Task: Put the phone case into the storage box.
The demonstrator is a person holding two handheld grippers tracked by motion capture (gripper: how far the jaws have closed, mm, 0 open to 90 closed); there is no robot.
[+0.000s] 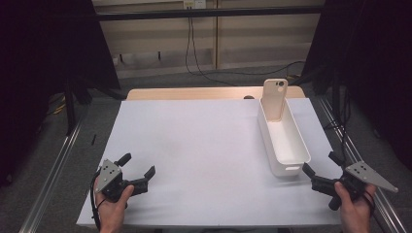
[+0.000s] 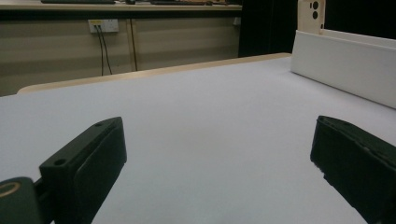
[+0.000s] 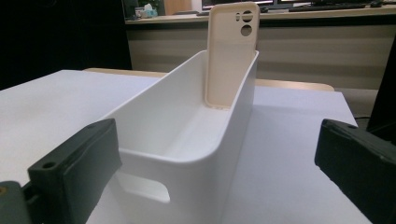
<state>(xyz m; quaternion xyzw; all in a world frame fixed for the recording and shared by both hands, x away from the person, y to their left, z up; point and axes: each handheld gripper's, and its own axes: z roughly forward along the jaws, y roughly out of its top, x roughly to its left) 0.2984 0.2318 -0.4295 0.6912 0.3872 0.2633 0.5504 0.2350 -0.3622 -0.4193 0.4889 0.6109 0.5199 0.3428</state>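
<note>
**Phone case propped in the bin, both tongs waiting apart**

The beige phone case (image 1: 275,98) stands upright against the far end wall of the white bin (image 1: 296,156), probably so it stays easy to pinch; the right tongs (image 1: 317,172) sit just beside the bin's near end, jaws apart and aimed along it; the left tongs (image 1: 139,170) rest on the desk (image 1: 194,145), jaws apart, well clear.

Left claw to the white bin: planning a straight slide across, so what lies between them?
Nothing: in the high view only bare white table sheet lies between the open left claw and the white bin; the left gripper view agrees.
</note>
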